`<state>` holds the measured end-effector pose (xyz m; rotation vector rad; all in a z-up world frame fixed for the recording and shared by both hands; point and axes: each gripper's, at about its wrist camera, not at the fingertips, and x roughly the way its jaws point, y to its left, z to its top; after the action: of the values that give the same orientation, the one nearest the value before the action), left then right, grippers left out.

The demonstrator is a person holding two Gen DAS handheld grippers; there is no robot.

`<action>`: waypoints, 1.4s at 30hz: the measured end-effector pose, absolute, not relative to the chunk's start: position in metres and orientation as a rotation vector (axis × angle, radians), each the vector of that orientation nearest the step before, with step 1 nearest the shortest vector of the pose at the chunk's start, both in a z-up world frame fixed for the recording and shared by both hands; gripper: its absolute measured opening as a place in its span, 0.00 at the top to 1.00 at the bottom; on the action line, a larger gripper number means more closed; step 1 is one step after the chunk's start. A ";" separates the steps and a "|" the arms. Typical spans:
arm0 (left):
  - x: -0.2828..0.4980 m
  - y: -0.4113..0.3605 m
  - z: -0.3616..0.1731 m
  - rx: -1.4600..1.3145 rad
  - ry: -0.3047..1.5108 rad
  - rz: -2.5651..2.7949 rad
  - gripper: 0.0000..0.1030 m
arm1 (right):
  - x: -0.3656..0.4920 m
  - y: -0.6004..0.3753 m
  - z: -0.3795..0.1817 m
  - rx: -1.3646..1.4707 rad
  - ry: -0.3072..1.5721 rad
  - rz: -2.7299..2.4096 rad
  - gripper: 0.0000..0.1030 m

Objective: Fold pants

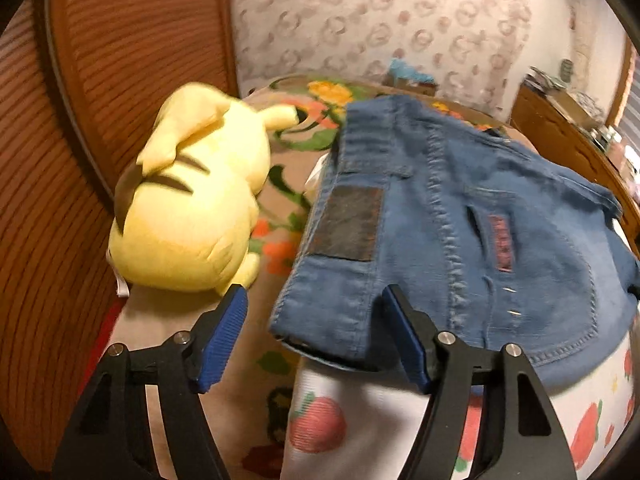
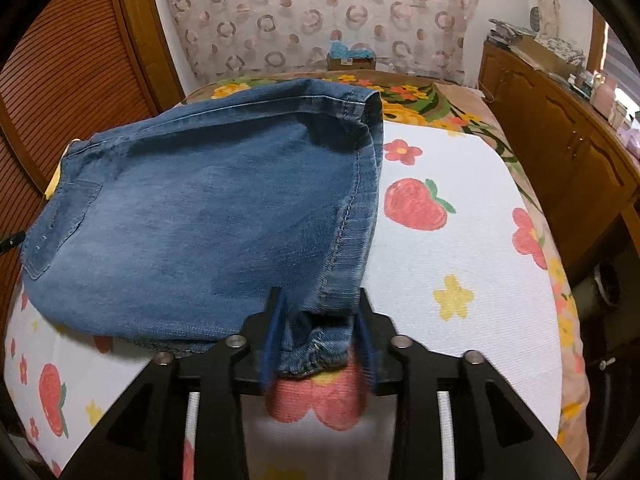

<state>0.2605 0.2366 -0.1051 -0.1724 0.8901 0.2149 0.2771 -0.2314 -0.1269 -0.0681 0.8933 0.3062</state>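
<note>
No legible text found. The dark patch (image 1: 346,224) on the jeans (image 1: 460,216), ahead of and between the left fingers, is blurred; the pink label (image 1: 502,242) beyond the right finger likewise unreadable.

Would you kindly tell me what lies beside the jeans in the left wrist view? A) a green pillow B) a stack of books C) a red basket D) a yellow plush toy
D: a yellow plush toy with brown stripes lies on the bed just left of the folded jeans.
</note>
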 end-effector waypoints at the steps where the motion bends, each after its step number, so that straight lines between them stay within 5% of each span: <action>1: 0.260 0.238 -0.108 -0.182 0.895 0.214 0.31 | 0.276 -0.230 -0.127 -0.077 0.889 0.302 0.62; 6: 0.257 0.236 -0.113 -0.173 0.892 0.205 0.35 | 0.274 -0.227 -0.128 -0.113 0.880 0.291 0.62; 11: 0.257 0.230 -0.109 -0.166 0.880 0.164 0.60 | 0.274 -0.229 -0.127 -0.090 0.880 0.323 0.80; 13: 0.254 0.228 -0.103 -0.160 0.859 0.175 0.78 | 0.274 -0.233 -0.126 -0.069 0.876 0.339 0.82; 16: 0.250 0.222 -0.094 -0.135 0.831 0.173 0.88 | 0.271 -0.237 -0.121 -0.046 0.851 0.354 0.84; 31: 0.226 0.183 0.005 -0.069 0.563 0.154 0.92 | 0.255 -0.263 -0.043 -0.085 0.639 0.354 0.87; 42: 0.183 0.139 0.006 -0.068 0.568 0.020 0.92 | 0.178 -0.330 -0.024 -0.067 0.566 0.274 0.87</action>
<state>0.1829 0.1392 0.0065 -0.0680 0.5683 0.0196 0.1780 -0.3300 -0.0236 -0.0674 0.5662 0.2742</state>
